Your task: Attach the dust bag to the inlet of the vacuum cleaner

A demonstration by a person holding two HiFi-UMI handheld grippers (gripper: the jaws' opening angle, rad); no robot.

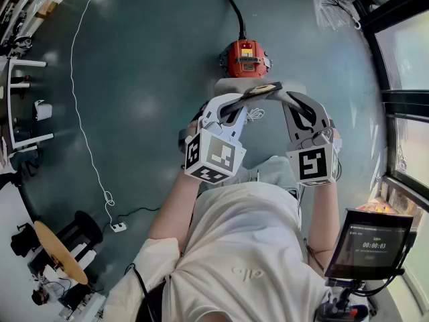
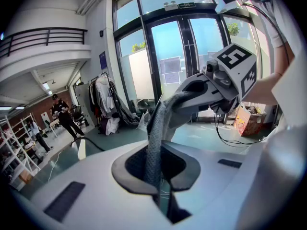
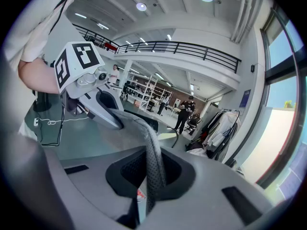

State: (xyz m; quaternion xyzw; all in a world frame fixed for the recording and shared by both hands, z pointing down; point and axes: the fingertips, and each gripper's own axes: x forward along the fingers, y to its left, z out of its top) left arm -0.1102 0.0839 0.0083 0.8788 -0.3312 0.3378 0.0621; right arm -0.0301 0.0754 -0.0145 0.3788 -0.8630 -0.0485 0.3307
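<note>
Head view has the dust bag [image 1: 265,89], a flat grey fabric piece with a dark collar and a round opening in it, stretched in the air in front of the person. It hangs just on the near side of the red vacuum cleaner [image 1: 246,58], which stands on the teal floor [image 1: 147,66]; whether bag and vacuum cleaner touch cannot be told. The left gripper [image 2: 156,176] has its jaws closed down on one end of the bag, and the grey cloth rises as a narrow band from between the pads. The right gripper [image 3: 148,176] is clamped the same way on the other end, with a perforated grey strip pinched between its pads. The two point toward each other, each showing in the other's view with its marker cube. A black hose [image 1: 231,5] leads away from the vacuum cleaner. A thin white cable [image 1: 86,139] runs across the floor on the left to a small plug block [image 1: 118,227]. A screen [image 1: 372,243] on a stand sits at the person's right. Tall glass doors [image 2: 172,56] and a clothes rack [image 2: 103,99] stand beyond.
</note>
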